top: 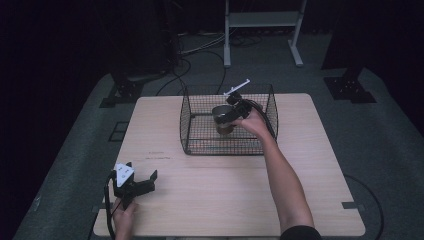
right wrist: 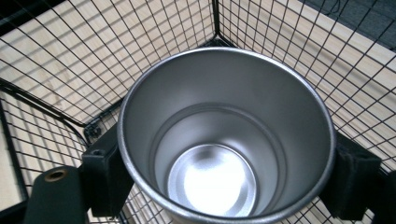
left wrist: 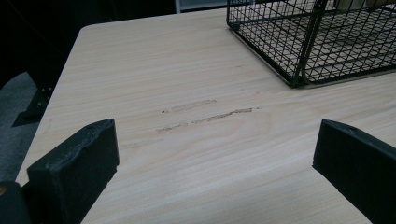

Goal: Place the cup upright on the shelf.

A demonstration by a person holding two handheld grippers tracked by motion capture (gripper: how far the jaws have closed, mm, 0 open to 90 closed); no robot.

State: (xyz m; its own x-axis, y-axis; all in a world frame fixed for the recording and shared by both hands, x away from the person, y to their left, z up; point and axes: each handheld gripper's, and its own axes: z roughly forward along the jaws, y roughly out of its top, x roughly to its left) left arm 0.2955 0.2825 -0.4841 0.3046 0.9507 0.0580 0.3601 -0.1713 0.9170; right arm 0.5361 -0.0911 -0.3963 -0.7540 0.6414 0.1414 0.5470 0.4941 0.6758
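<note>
A steel cup stands upright inside a black wire basket at the table's far middle. My right gripper reaches into the basket from the right and is shut on the cup. In the right gripper view the cup is seen from above, empty, with a black jaw pressed on each side of its rim. My left gripper rests at the near left corner of the table, open, with nothing between its jaws. In the left gripper view bare wood lies between the two jaws and the basket's corner is up at the right.
The wooden table has bare wood in front of the basket and on the right. Faint scuff marks streak the wood ahead of the left gripper. Beyond the table stand a white frame, black stands and cables on the floor.
</note>
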